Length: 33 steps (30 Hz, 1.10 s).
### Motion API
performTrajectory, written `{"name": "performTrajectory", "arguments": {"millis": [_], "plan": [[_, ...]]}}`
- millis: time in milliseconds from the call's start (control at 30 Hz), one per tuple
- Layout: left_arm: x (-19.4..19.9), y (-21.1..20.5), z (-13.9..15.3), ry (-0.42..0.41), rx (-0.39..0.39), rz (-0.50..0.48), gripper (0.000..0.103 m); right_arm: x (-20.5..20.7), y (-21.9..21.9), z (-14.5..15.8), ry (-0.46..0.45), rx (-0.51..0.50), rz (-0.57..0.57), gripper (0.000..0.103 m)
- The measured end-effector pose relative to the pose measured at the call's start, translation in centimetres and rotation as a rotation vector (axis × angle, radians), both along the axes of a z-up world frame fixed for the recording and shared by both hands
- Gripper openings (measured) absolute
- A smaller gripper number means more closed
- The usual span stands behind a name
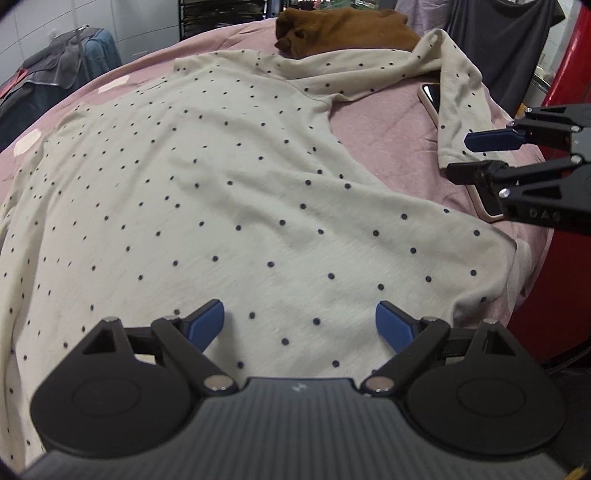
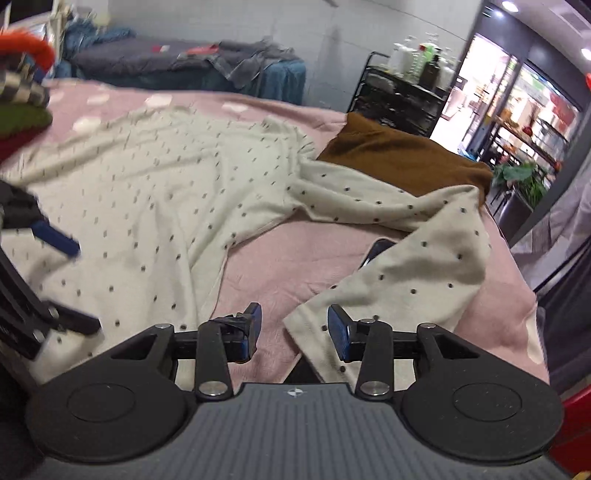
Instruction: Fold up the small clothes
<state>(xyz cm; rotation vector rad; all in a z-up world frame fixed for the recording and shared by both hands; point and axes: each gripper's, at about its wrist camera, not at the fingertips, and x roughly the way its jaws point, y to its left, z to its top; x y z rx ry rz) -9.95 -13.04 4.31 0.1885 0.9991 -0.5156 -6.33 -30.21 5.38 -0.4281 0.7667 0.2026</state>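
A cream long-sleeved shirt with dark dots (image 1: 221, 192) lies spread flat on the pink bed cover (image 1: 388, 140). It also shows in the right wrist view (image 2: 155, 206). My left gripper (image 1: 300, 325) is open and empty, hovering just above the shirt's near hem. The right sleeve (image 2: 417, 266) bends back toward me and its cuff lies between the fingers of my right gripper (image 2: 294, 330), which is open. The right gripper also shows in the left wrist view (image 1: 461, 157), open beside the sleeve cuff.
A phone (image 1: 432, 101) lies on the cover, partly under the sleeve. A folded brown garment (image 1: 347, 31) sits at the far edge of the bed. A stack of folded clothes (image 2: 22, 107) is at the far left. A black shelf trolley (image 2: 399, 96) stands beyond the bed.
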Motion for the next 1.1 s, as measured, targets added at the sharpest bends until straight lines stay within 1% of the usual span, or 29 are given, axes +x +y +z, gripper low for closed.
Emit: {"name": "performTrajectory", "arguments": {"millis": [33, 133, 233, 267, 300, 333, 367, 400, 433, 467, 600, 733, 767, 800, 833, 867, 933, 1000, 1100], "plan": [[0.0, 0.2, -0.1, 0.003, 0.000, 0.009, 0.091, 0.1, 0.3, -0.3, -0.006, -0.034, 0.007, 0.066], [0.1, 0.5, -0.5, 0.023, -0.002, 0.026, 0.091, 0.1, 1.2, -1.8, -0.023, -0.179, 0.028, 0.066], [0.1, 0.5, -0.8, 0.026, -0.007, 0.027, 0.093, -0.2, 1.7, -2.9, -0.076, -0.318, 0.038, 0.066], [0.1, 0.4, -0.8, 0.025, -0.008, 0.026, 0.094, -0.2, 1.7, -3.1, -0.091, -0.345, 0.030, 0.059], [0.1, 0.3, -0.9, 0.024, -0.010, 0.025, 0.094, -0.2, 1.6, -2.9, -0.096, -0.338, 0.027, 0.058], [0.1, 0.3, -0.9, 0.024, -0.011, 0.023, 0.095, 0.0, 1.2, -2.4, -0.096, -0.301, 0.011, 0.049], [0.1, 0.3, -1.0, 0.023, -0.012, 0.024, 0.095, 0.0, 0.8, -1.8, -0.096, -0.246, -0.001, 0.023], [0.1, 0.2, -1.0, 0.024, -0.013, 0.024, 0.095, 0.2, 0.2, -0.9, -0.088, -0.175, -0.020, 0.006], [0.2, 0.2, -1.1, 0.025, -0.015, 0.024, 0.096, 0.4, -0.6, 0.0, -0.085, -0.109, -0.056, 0.003], [0.2, 0.3, -1.1, 0.025, -0.016, 0.024, 0.096, 0.6, -1.6, 1.1, -0.089, -0.042, -0.085, 0.003], [0.2, 0.5, -1.1, 0.027, -0.026, 0.028, 0.097, 1.7, -8.8, 6.4, -0.099, 0.362, -0.230, 0.003], [0.3, 0.6, -1.1, 0.030, -0.032, 0.037, 0.099, 1.4, -17.3, 12.2, -0.203, 0.714, -0.358, 0.003], [0.3, 0.7, -1.1, 0.031, -0.033, 0.038, 0.099, 1.1, -19.3, 13.6, -0.238, 0.785, -0.386, 0.003], [0.3, 0.8, -1.1, 0.030, -0.035, 0.039, 0.099, 0.7, -21.1, 15.0, -0.279, 0.832, -0.421, 0.003], [0.4, 0.8, -1.1, 0.030, -0.037, 0.040, 0.099, 0.4, -23.0, 16.5, -0.320, 0.857, -0.457, 0.003], [0.4, 0.8, -1.1, 0.030, -0.039, 0.041, 0.100, 0.2, -24.5, 17.8, -0.344, 0.859, -0.474, 0.003], [0.6, 0.8, -1.2, 0.030, -0.039, 0.044, 0.100, 0.6, -26.6, 19.6, -0.347, 0.860, -0.480, 0.004], [0.8, 0.8, -1.2, 0.030, -0.040, 0.047, 0.100, 1.3, -27.5, 20.5, -0.336, 0.854, -0.473, 0.004], [1.0, 0.8, -1.1, 0.035, -0.045, 0.053, 0.100, 2.8, -27.0, 20.6, -0.325, 0.781, -0.431, 0.004]]}}
